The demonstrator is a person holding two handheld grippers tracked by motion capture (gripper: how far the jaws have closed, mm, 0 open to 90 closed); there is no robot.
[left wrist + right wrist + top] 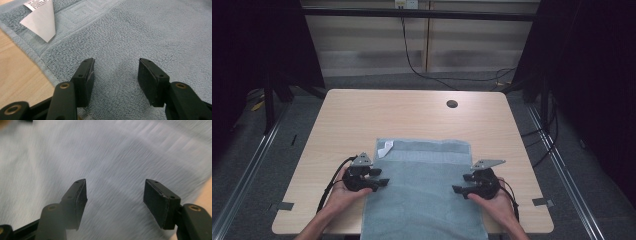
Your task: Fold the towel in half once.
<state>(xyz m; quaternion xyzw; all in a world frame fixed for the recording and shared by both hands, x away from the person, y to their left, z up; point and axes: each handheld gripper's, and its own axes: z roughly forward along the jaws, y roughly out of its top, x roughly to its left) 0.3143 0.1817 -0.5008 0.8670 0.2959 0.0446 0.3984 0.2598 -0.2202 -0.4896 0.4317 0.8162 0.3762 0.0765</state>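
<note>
- Grippers first: left gripper (384,182) is held at the towel's left edge with jaws apart and nothing between them; right gripper (455,189) sits near the right edge, jaws spread wide, also empty. In both gripper views only bare terry shows between the pads.
- Table (362,110), light wood, carries the towel on its near half.
- Towel (427,200), grey-blue, is spread flat between the two grippers, its near end hanging off the table's near edge; a woven band runs along the far edge.
- Step judged: getting set for a side-edge grasp, likely for a fold.
- To be done well: each edge should be pinched at matching height, with pads slid under the hem so one layer is taken, not a bunch.
- Label (385,148), white, lies at the far left corner; it should be left clear of the grip.
</note>
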